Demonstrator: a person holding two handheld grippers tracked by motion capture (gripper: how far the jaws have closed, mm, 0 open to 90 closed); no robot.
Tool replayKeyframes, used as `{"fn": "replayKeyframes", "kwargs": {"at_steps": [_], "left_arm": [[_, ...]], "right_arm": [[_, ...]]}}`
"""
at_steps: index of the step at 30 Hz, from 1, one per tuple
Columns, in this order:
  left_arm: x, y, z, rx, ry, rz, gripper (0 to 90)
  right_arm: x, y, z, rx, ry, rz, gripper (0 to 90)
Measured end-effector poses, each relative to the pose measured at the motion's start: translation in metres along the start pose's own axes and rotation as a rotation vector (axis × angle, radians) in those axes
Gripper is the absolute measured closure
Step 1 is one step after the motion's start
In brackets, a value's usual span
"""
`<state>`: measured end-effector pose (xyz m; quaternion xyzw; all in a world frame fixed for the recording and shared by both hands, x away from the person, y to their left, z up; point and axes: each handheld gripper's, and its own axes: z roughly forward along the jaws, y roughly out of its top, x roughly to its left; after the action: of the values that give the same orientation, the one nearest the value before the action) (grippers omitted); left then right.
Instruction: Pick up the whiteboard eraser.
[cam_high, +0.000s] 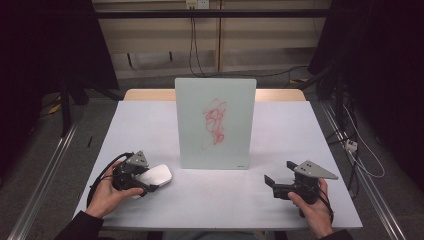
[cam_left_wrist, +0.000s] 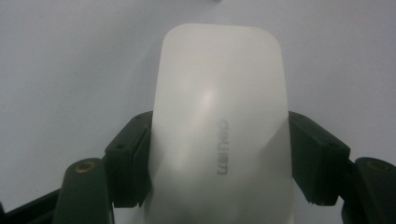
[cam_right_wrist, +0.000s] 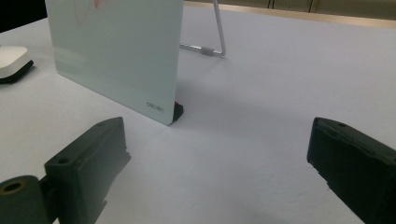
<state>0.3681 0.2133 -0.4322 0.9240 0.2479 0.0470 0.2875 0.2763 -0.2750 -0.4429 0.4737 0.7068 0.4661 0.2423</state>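
— Where is the eraser (cam_left_wrist: 219, 126) lying?
— Between the left tongs (cam_high: 142, 181), which are gripping its sides; its long axis is pointing ahead toward the board (cam_high: 215, 122).
— And the right tongs (cam_high: 276, 183)?
— Standing open, holding nothing, the board ahead to their left.

Dim, soft overhead light; dark surroundings; close views slightly blurred, faintly glaring.

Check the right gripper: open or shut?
Open. The right gripper holds nothing; in its own view the two black jaws stand wide apart over bare table, short of the glass whiteboard.
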Motion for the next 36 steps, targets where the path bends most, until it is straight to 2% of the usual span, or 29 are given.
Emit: {"fn": "replayKeyframes", "kwargs": {"at_steps": [6, 13, 17, 23, 26, 32, 36], "left_arm": [[0.001, 0.0, -0.006, -0.06, -0.002, -0.024, 30.7], [-0.003, -0.002, -0.014, -0.148, 0.029, -0.063, 30.7], [-0.006, -0.001, -0.017, -0.2, 0.032, -0.081, 30.8], [-0.012, -0.002, -0.02, -0.25, 0.043, -0.093, 30.8], [-0.013, -0.001, -0.02, -0.266, 0.02, -0.101, 30.8], [-0.018, 0.0, -0.022, -0.31, 0.02, -0.13, 30.8], [-0.022, 0.002, -0.026, -0.339, 0.048, -0.135, 30.8]], "right_arm": [[0.0, 0.0, 0.0, 0.0, 0.003, 0.001, 4.7], [-0.001, 0.001, 0.001, -0.008, -0.006, 0.005, 4.7], [-0.001, 0.001, 0.002, -0.008, 0.0, 0.01, 4.7], [-0.002, 0.001, 0.003, -0.005, -0.004, 0.014, 4.7], [-0.002, 0.001, 0.003, -0.004, -0.006, 0.016, 4.7], [-0.002, 0.002, 0.005, -0.004, 0.002, 0.018, 4.7], [-0.002, 0.001, 0.004, -0.006, -0.001, 0.019, 4.7]]}}
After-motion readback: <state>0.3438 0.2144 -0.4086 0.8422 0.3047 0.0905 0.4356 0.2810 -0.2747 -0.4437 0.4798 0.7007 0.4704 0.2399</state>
